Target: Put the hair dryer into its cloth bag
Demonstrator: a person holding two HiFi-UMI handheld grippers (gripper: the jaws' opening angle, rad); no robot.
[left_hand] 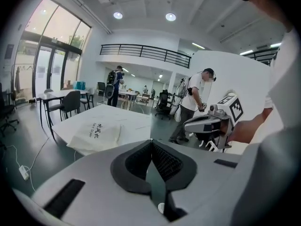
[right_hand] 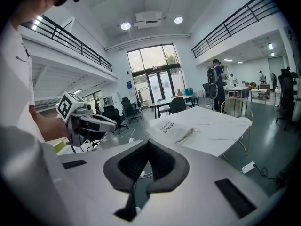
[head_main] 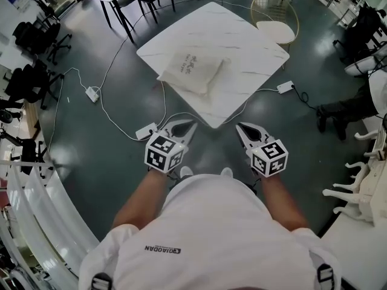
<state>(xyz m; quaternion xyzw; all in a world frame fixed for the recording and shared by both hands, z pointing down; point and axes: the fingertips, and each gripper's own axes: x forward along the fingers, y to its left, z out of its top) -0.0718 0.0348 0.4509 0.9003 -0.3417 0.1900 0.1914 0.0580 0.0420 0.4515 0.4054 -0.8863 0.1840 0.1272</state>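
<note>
Only overhead: shoes (head_main: 186, 171); cloth bag (head_main: 192, 70) everywhere.

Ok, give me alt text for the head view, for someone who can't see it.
A cream cloth bag with dark print lies on a white marble-look square table. Nearer the camera, a person in a white T-shirt holds the left gripper and right gripper, both shut and empty, short of the table's near corner, above a dark grey floor.
</note>
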